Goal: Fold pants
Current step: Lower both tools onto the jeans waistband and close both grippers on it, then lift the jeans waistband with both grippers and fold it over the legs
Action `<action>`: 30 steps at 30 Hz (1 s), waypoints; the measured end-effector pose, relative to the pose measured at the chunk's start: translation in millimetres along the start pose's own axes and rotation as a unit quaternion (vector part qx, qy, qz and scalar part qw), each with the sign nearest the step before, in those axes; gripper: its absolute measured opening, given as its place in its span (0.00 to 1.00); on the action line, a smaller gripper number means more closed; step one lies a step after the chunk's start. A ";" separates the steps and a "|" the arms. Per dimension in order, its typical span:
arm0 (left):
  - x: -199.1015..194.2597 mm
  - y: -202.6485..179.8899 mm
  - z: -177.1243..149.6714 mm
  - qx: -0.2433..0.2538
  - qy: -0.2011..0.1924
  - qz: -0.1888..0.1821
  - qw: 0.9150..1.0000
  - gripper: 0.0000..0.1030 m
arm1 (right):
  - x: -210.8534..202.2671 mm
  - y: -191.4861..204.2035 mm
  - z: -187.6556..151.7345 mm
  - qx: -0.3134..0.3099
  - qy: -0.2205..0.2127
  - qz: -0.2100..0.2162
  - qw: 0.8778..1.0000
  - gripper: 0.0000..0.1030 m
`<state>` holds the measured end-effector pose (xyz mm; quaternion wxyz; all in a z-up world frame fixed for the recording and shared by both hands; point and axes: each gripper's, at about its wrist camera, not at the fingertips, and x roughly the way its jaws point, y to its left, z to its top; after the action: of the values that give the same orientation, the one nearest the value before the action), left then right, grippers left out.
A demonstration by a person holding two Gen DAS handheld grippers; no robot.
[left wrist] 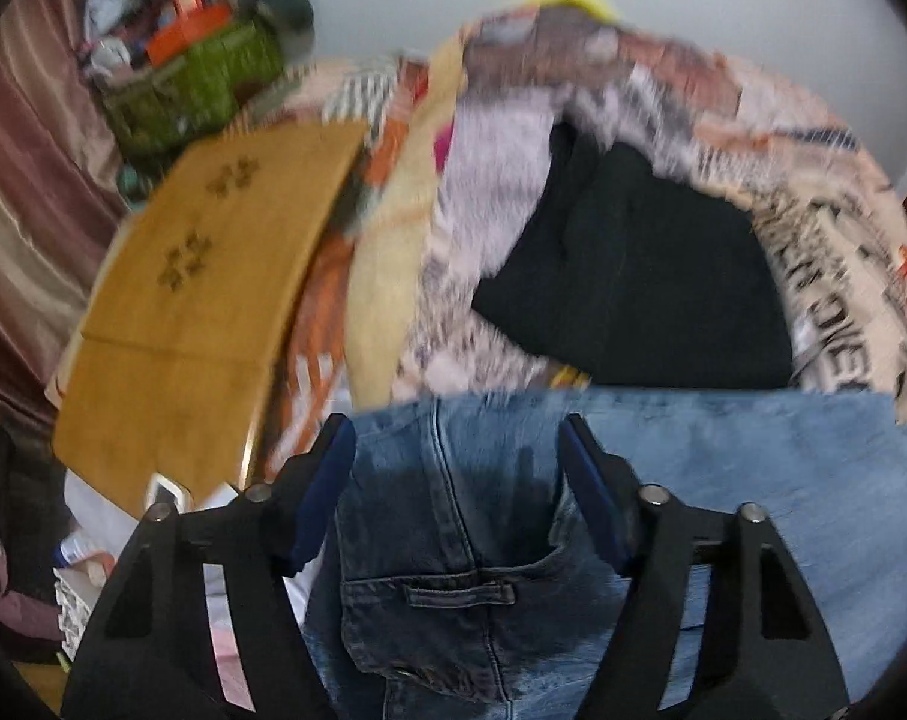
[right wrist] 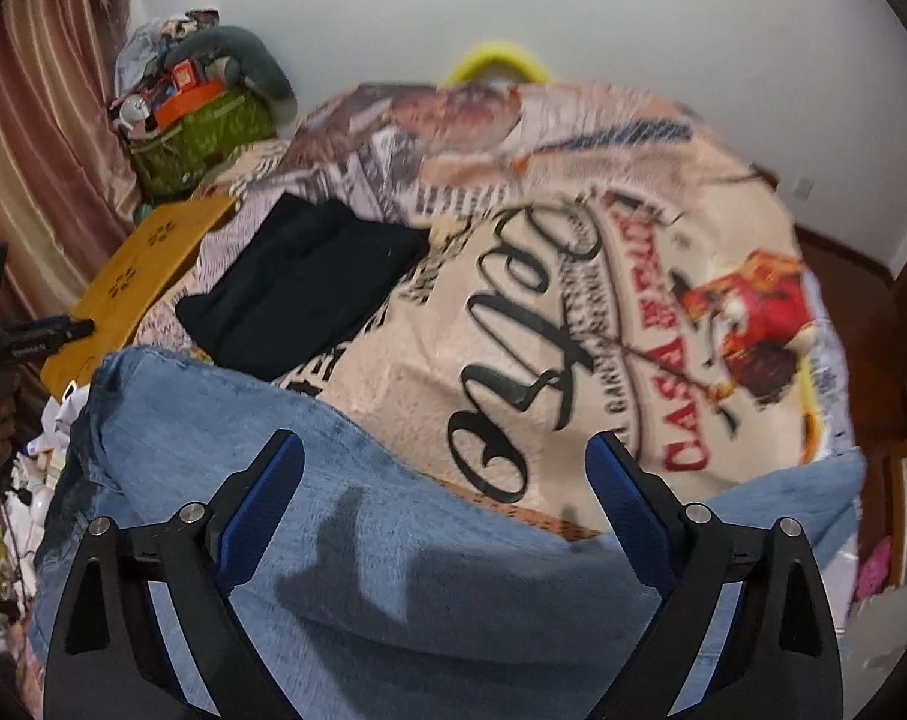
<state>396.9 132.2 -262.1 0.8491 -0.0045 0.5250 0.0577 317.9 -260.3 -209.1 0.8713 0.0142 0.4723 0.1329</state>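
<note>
Blue jeans (left wrist: 573, 510) lie on the bed, over the printed blanket (right wrist: 573, 300), at its near edge. All places below are given rel. to the jeans.

Left hand-held gripper (left wrist: 459, 438): jaws spread wide, hovering above the waistband end of the jeans; a belt loop and seam show between the fingers (left wrist: 333, 468). Nothing held. Left view is motion-blurred, so contact w/ the denim can't be told.

Right hand-held gripper (right wrist: 444, 468): also wide apart, empty, above the lighter leg part of the jeans (right wrist: 363, 540). Its shadow falls on the denim betw. the fingers (right wrist: 627, 480). The far edge of the jeans runs diagonally under this gripper, w/ blanket lettering showing just beyond it.

Folded black garment (right wrist: 297, 300): on the blanket just beyond the jeans, near their far edge, apart from both grippers.

Yellow-brown board (left wrist: 201, 300) w/ dark paw-like marks: beyond and left of the jeans, at the bed's side.

Green basket (right wrist: 201, 138) heaped w/ mixed items: further beyond the jeans to the left, past the board, next to the striped curtain (right wrist: 39, 138).

Yellow rim (right wrist: 495, 63) of smth: far beyond the jeans, behind the blanket, against the white wall (right wrist: 663, 18).

Misc. clutter to the left of the jeans, below bed level; too blurred to name.
</note>
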 end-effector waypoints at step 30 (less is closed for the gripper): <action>-27.3 -5.7 -9.8 0.019 -0.022 -0.006 1.000 0.06 | 44.9 56.8 0.4 -0.048 0.033 0.006 0.998 0.08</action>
<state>376.6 123.2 -242.4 0.8610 0.0100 0.5068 0.0422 329.1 -194.5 -237.1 0.8543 -0.0292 0.4933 0.1612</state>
